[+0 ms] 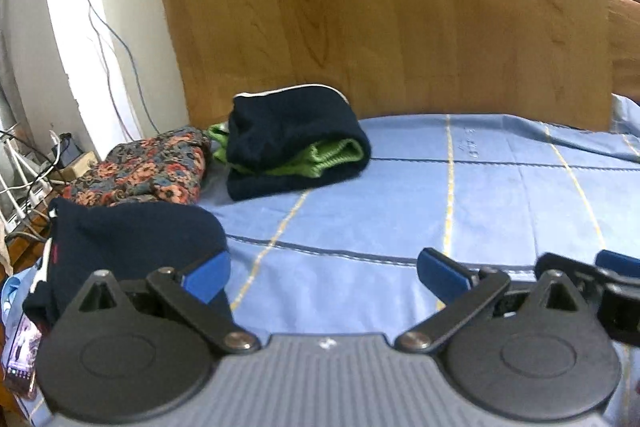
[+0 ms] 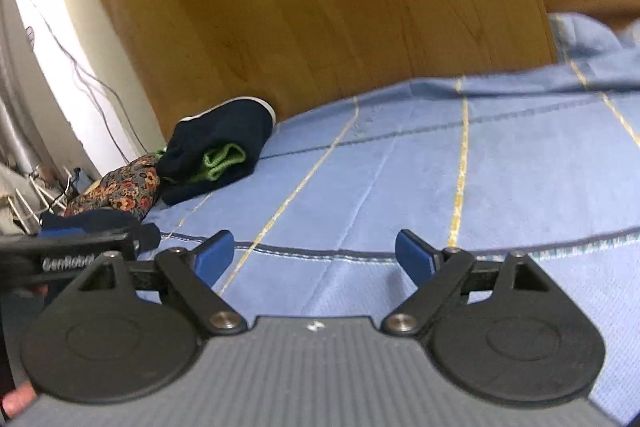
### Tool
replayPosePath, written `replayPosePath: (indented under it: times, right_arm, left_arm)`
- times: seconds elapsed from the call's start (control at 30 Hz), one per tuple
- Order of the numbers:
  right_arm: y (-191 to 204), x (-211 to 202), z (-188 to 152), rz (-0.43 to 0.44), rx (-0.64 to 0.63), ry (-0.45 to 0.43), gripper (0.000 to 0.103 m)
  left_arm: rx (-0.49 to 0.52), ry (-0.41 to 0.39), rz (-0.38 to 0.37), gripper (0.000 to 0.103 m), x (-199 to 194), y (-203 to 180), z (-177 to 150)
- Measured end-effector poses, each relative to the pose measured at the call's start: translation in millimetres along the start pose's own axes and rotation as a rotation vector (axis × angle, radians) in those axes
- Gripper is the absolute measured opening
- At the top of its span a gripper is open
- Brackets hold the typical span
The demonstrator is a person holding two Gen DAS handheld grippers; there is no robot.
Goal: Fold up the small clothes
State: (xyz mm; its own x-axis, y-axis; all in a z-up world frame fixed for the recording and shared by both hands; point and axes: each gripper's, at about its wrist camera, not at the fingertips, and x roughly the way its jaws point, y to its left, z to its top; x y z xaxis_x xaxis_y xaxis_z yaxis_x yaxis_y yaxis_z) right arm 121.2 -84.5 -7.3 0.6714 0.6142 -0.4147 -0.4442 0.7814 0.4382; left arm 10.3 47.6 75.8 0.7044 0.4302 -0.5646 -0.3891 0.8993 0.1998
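Note:
A folded navy garment with green lining lies at the far left of the blue bed sheet; it also shows in the right wrist view. A floral cloth lies beside it to the left, and shows in the right wrist view too. A second dark navy garment lies near left, right by my left gripper's left finger. My left gripper is open and empty over the sheet. My right gripper is open and empty, just right of the left one.
A wooden headboard rises behind the bed. A white wall with hanging cables and a cluttered rack stand at the left. A phone lies at the near left edge. The sheet is rumpled at the far right.

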Motion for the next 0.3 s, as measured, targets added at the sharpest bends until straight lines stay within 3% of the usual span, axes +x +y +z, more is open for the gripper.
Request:
replayPosePath:
  times: [0.3]
  right_arm:
    - [0.2,-6.5,-2.2,0.009,0.007,0.008,0.090]
  left_arm:
    - [-0.016,-0.006,-0.024,0.103,1.8,-3.6,1.4]
